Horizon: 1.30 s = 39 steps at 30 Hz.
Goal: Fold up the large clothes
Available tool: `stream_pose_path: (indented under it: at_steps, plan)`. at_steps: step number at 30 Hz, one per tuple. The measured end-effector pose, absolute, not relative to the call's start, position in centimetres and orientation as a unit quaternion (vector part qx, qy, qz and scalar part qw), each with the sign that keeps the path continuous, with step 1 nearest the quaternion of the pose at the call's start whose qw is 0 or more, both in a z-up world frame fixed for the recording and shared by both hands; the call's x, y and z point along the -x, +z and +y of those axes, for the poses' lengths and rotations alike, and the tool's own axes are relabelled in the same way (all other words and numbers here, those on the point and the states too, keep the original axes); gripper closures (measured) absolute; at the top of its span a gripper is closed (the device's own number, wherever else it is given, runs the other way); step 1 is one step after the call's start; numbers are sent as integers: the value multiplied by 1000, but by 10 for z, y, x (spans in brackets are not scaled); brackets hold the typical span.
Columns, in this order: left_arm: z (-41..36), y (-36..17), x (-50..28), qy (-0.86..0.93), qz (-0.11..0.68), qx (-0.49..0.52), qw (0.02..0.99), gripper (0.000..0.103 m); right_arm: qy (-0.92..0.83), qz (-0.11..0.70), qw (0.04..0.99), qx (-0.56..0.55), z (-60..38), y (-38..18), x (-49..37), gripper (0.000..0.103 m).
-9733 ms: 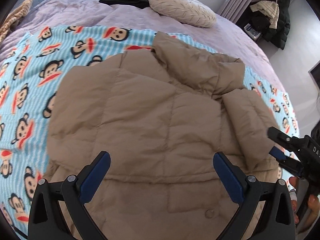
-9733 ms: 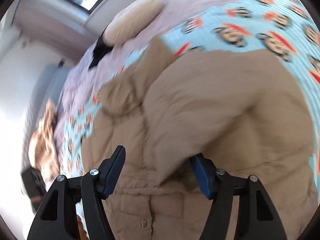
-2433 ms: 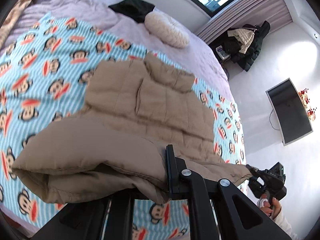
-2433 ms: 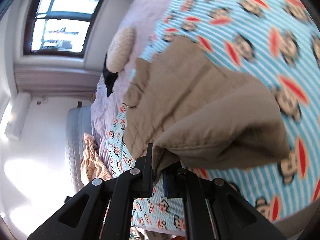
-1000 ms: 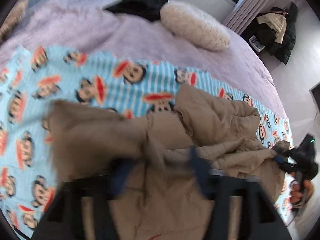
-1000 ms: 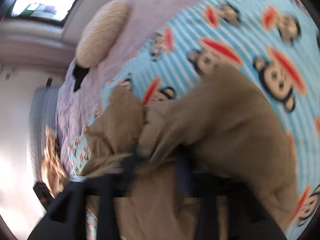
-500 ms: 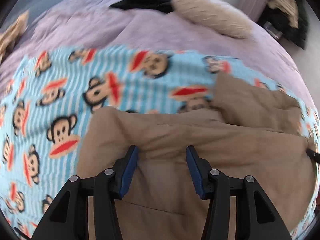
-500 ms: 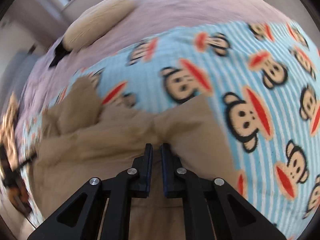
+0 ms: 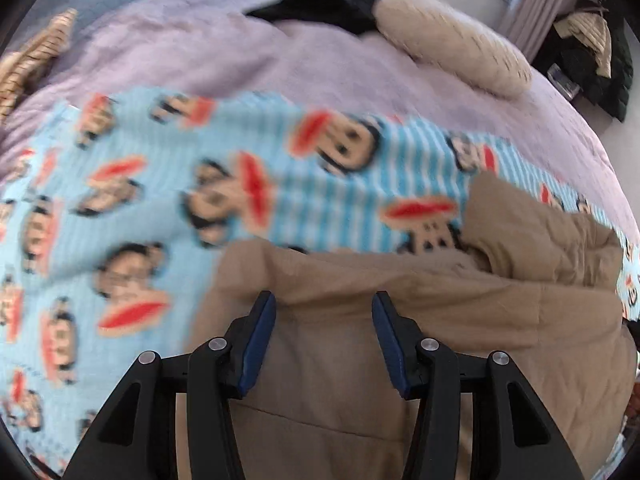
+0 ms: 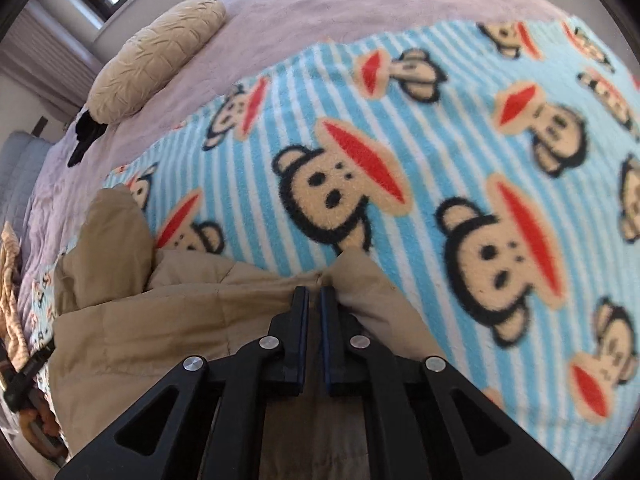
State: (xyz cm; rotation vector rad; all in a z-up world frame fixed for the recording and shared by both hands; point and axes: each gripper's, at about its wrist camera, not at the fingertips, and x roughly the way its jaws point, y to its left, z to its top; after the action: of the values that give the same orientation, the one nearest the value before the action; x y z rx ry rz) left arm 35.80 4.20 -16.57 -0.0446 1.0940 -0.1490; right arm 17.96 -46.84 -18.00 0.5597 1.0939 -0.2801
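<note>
A tan puffer jacket lies folded in half on a blue striped monkey blanket. Its collar sticks out at the far right in the left wrist view. My left gripper hangs just over the fold's far edge, jaws half apart, with fabric under and between the fingers and the pads bare. In the right wrist view the jacket fills the lower left. My right gripper is shut on a puckered bit of its far edge, beside the blanket.
The lilac bedspread carries a cream pillow, a black garment and a striped tan cloth. Dark coats are heaped beyond the bed. A hand shows at the lower left of the right wrist view.
The jacket's hem was carried up and laid over its top half. Over the last second both grippers sank toward the fold's edge; the right jaws went from apart to shut, and the left jaws narrowed.
</note>
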Motion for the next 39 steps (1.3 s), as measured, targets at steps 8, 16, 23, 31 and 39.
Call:
stream_pose_path:
  at_steps: [8, 16, 23, 31, 39]
  plan:
    - [82, -189, -353, -40, 554, 26, 831, 49, -166, 491, 819, -248, -456, -154, -120, 95]
    - [94, -191, -351, 17, 563, 66, 824, 28, -170, 511, 802, -260, -459, -171, -132, 94]
    - [83, -147, -303, -14, 560, -11, 828, 28, -165, 490, 802, -299, -454, -136, -96, 94]
    - [69, -126, -227, -59, 578, 16, 814, 1, -141, 500, 788, -329, -425, -120, -46, 58]
    - [45, -105, -160, -82, 581, 6, 810, 1, -118, 521, 764, -362, -401, -124, 4, 46]
